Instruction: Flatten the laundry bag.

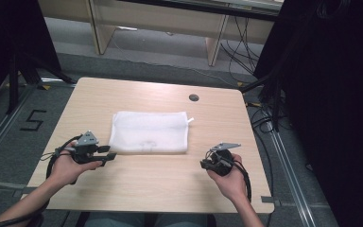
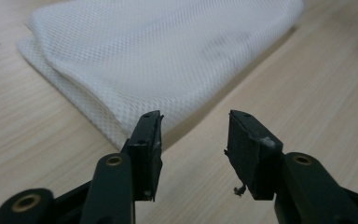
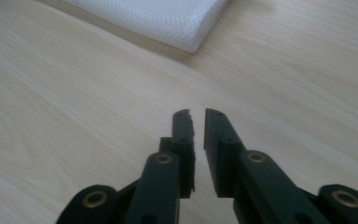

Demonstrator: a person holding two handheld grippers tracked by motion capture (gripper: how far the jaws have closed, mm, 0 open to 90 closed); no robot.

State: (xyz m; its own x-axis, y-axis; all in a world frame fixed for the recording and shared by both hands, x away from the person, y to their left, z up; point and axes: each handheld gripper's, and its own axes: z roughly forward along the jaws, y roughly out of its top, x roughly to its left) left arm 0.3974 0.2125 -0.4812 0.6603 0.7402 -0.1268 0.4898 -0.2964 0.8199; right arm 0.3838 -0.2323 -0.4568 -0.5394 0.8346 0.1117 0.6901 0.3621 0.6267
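Observation:
A folded white mesh cloth [image 1: 150, 131] lies flat in the middle of the light wooden table [image 1: 170, 184], with a small tab sticking out at its far right corner. My left gripper [image 1: 109, 152] is held just off the cloth's near left corner, pointing at it. In the left gripper view its jaws [image 2: 193, 128] stand open and empty, with the cloth's edge [image 2: 168, 56] right ahead. My right gripper [image 1: 203, 164] hovers near the cloth's near right corner, a little apart from it. Its jaws [image 3: 199, 116] are almost together with nothing between them, and the cloth's corner [image 3: 168, 18] lies farther ahead.
A round black grommet [image 1: 194, 98] sits in the table's far right area. Bare wood surrounds the cloth on all sides. On the floor at left is a painted number [image 1: 33, 120]; cables and dark drapes [image 1: 331, 94] stand to the right, and desk legs at the back.

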